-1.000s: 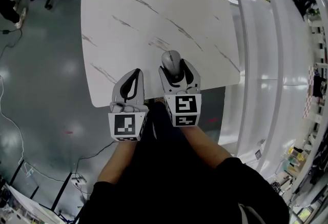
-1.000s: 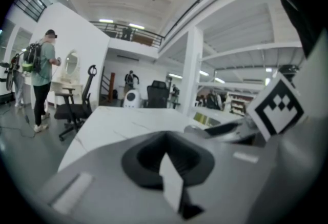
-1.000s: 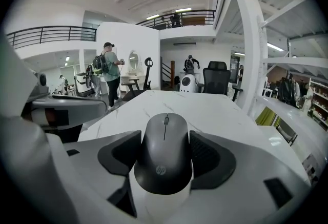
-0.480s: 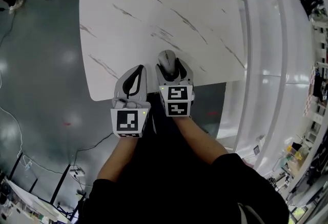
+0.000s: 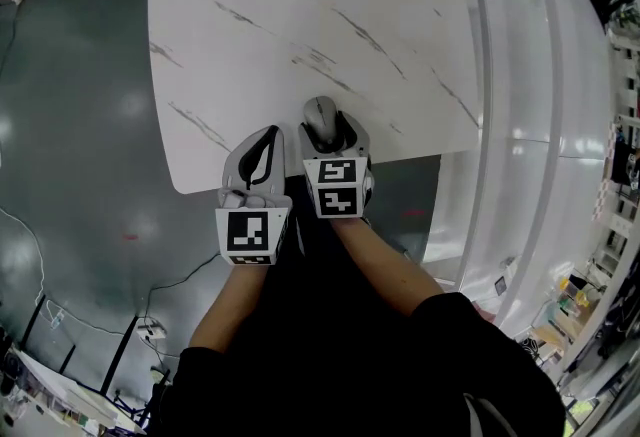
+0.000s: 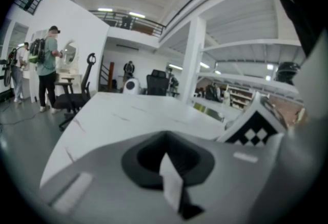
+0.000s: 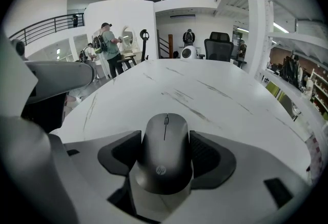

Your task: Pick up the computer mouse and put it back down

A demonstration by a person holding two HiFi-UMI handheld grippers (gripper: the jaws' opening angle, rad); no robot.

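Mouse sits between the jaws of the right gripper, over the table close to its near edge. Its long axis runs along the jaws, nose toward the table's far side. The jaws are closed to the mouse's width, and the dark pads press on both long sides. Cannot tell whether it rests on the table or is raised.

Left gripper is at the same table edge, just left. Its jaws are together and hold nothing.

Judgement: the right gripper alone does the set-down.
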